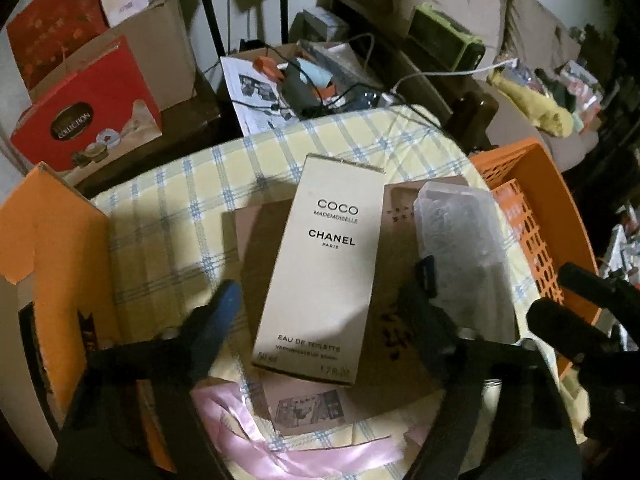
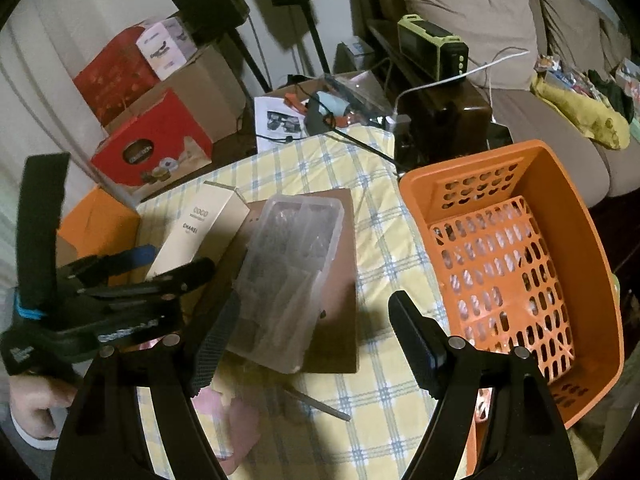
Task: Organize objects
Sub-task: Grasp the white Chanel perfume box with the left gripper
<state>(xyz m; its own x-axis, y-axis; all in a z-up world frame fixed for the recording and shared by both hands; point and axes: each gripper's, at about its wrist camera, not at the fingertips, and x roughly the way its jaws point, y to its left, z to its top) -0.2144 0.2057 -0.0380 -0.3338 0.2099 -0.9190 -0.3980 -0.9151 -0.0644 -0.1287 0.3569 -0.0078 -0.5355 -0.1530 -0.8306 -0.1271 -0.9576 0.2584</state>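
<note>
A cream Chanel perfume box (image 1: pixel 320 264) lies flat on a brown cardboard sheet (image 1: pixel 404 292) on the checked tablecloth. My left gripper (image 1: pixel 324 304) is open, its fingers on either side of the box's near half. A clear plastic case (image 2: pixel 288 276) lies on the same sheet, to the right of the perfume box (image 2: pixel 200 228). My right gripper (image 2: pixel 316 340) is open just in front of the case's near end. The left gripper (image 2: pixel 160 268) also shows in the right wrist view. An orange basket (image 2: pixel 516 264) stands on the right.
An orange cardboard box (image 1: pixel 56 248) stands at the table's left. Pink ribbon (image 1: pixel 256 436) lies at the near edge. Red gift boxes (image 2: pixel 152 144), speakers on stands, cables, papers and a sofa (image 2: pixel 560 136) lie beyond the table.
</note>
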